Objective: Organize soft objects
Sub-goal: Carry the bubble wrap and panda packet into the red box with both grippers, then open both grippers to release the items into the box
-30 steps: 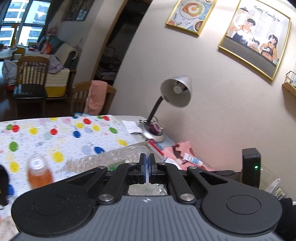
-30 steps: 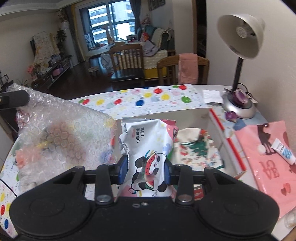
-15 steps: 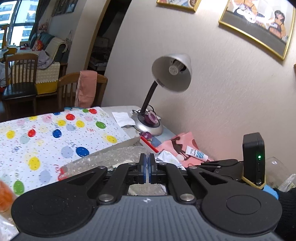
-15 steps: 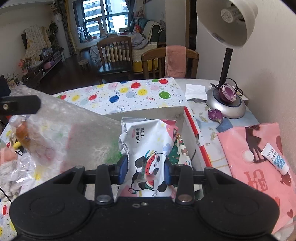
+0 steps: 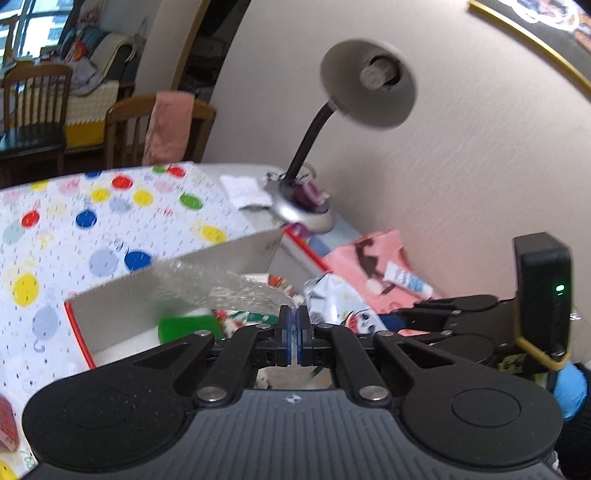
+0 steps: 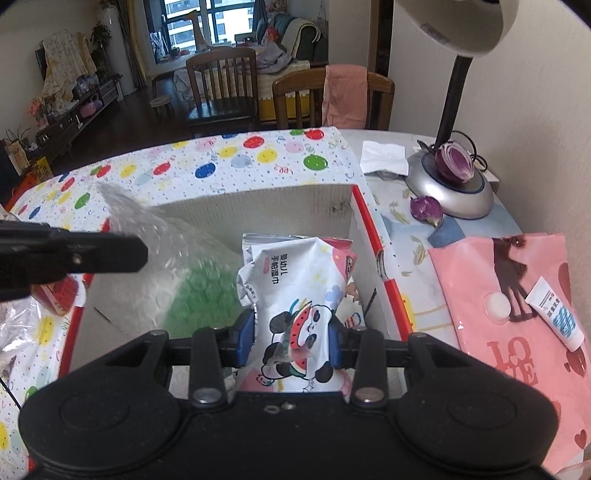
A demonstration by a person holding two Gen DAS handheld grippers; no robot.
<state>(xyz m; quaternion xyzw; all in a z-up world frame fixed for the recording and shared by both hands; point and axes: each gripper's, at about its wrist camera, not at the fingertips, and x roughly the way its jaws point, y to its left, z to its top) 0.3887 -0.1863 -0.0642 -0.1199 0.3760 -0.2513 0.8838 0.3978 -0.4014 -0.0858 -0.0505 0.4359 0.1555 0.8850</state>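
Lowering both loads into the cardboard box (image 6: 280, 206) calls for a slow, level descent. The left tool (image 5: 293, 325) pinches crinkly clear bubble wrap (image 5: 221, 284); the right tool (image 6: 291, 332) squeezes a glossy, puffy wipes pack (image 6: 295, 288), both over the box's open top.

Even, moderately bright indoor light; daylight enters through the far window (image 6: 192, 22), which is slightly overexposed. The desk lamp (image 5: 369, 85) shade shows motion blur in the left wrist view, as does the bubble wrap (image 5: 221, 284). Fisheye distortion bends the wall and picture frame (image 5: 532, 37) at the edges. The right wrist view is sharper; the cardboard box (image 6: 258, 206) interior lies in soft shadow.
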